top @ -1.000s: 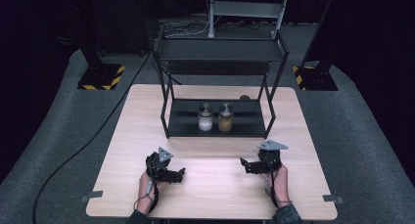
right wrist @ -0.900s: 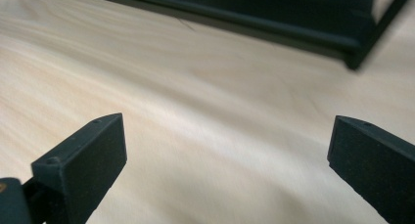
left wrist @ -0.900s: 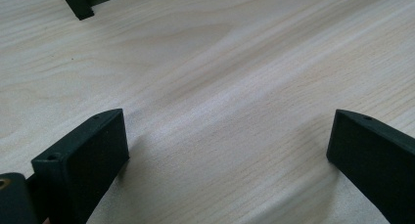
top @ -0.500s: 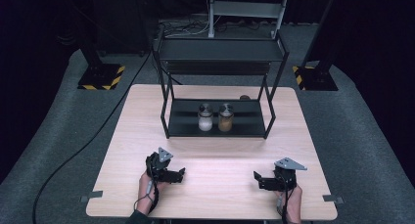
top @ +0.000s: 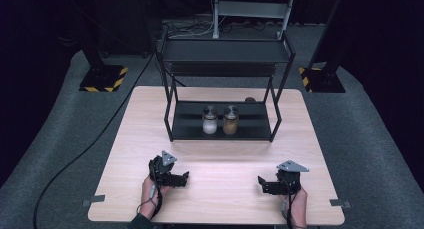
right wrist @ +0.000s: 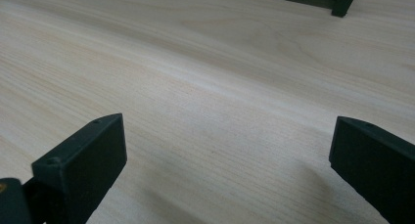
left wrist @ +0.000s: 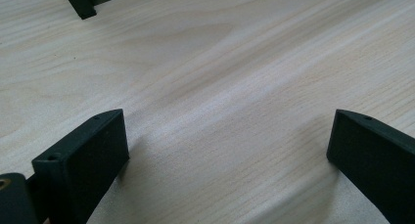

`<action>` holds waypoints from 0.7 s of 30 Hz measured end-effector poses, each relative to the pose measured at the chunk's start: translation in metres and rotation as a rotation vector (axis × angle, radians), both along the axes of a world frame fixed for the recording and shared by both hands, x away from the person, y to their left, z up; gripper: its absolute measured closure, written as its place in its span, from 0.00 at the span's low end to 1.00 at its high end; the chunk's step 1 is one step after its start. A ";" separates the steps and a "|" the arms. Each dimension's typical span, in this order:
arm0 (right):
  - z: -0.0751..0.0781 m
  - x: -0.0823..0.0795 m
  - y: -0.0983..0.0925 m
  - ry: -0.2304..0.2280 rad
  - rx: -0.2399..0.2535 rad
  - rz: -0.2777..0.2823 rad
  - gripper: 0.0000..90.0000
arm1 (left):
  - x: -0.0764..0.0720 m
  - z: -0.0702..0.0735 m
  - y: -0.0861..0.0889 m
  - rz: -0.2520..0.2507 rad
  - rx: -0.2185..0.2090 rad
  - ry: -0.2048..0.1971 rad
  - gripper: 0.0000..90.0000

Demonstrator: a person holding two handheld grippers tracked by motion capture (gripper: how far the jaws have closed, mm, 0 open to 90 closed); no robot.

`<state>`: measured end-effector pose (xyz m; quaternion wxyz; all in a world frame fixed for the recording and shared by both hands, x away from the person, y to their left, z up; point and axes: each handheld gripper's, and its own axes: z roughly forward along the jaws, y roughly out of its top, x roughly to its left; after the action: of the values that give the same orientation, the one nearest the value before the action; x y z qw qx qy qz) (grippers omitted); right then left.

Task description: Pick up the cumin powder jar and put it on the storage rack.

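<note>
1. The left hand-held gripper (top: 184,178) rests low on the worktop (top: 225,154), jaws wide apart and empty; the right hand-held gripper (top: 261,184) does likewise, well apart from it.
2. The white jar (top: 209,120) and the amber jar (top: 230,120) stand just beside each other on the rack's (top: 170,114) bottom shelf, well ahead of both, between them.
3. Bare worktop lies between; a rack foot (left wrist: 80,6) shows ahead of the left one.

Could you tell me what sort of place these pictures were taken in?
Probably a lab or recording studio: a wooden table on grey carpet, dark curtains around, hazard-striped stand bases, and a black shelf rack holding two jars.
</note>
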<state>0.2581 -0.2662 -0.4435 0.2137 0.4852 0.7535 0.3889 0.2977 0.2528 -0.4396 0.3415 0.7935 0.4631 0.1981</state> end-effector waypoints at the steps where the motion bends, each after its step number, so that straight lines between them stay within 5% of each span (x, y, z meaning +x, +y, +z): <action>1: 0.000 0.000 0.000 -0.003 0.000 -0.001 0.00 | 0.000 0.000 0.000 0.000 0.001 -0.002 0.01; 21: 0.000 -0.002 0.002 -0.008 -0.005 -0.004 0.00 | 0.000 0.000 0.000 0.001 0.002 -0.001 0.01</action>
<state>0.2564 -0.2645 -0.4438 0.2190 0.4847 0.7525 0.3885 0.2975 0.2529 -0.4394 0.3407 0.7937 0.4630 0.1990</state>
